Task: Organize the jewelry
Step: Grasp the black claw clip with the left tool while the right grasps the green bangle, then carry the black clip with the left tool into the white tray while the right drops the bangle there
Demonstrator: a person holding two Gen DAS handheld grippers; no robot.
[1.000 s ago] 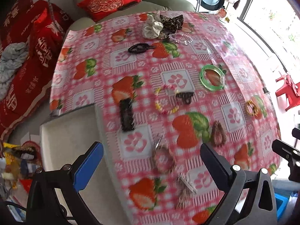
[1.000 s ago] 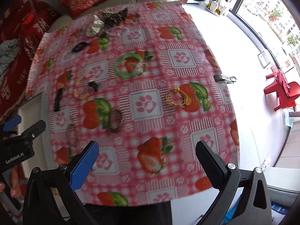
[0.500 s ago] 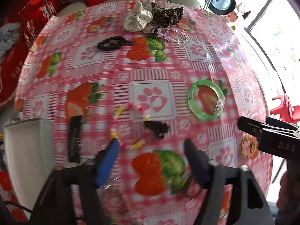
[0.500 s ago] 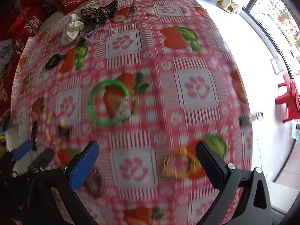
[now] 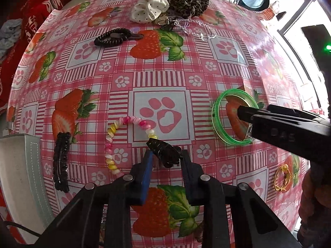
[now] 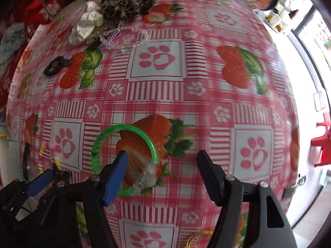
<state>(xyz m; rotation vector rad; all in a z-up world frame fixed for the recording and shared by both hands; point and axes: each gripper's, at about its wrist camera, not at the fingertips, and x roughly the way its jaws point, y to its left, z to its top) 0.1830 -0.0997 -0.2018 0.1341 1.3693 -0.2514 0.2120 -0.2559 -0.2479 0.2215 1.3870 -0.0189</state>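
Counter (image 5: 161,78) under a pink strawberry-and-paw cloth, hair things and jewelry scattered over it. Far edge: white dotted scrunchie (image 5: 150,10) touching a leopard scrunchie (image 5: 187,3), clear bead strand (image 5: 198,30) just near of them. Black coil hair tie (image 5: 112,37) at far left. Near left: long black hair clip (image 5: 61,163); beside it a pink-yellow spiral bracelet (image 5: 115,136) arcs toward the centre. Gold bracelet (image 5: 282,177) at near right.

White tray (image 5: 18,177) at the counter's left edge; its contents are out of my view.

My left gripper (image 5: 166,161) points steeply down, fingers just closing in around the small black claw clip (image 5: 164,153); I cannot tell whether the pads press yet. My right gripper (image 6: 163,159) also points down, fingers closing but still apart: blue finger inside the green bangle (image 6: 124,144), other finger outside, rim between them, untouched.
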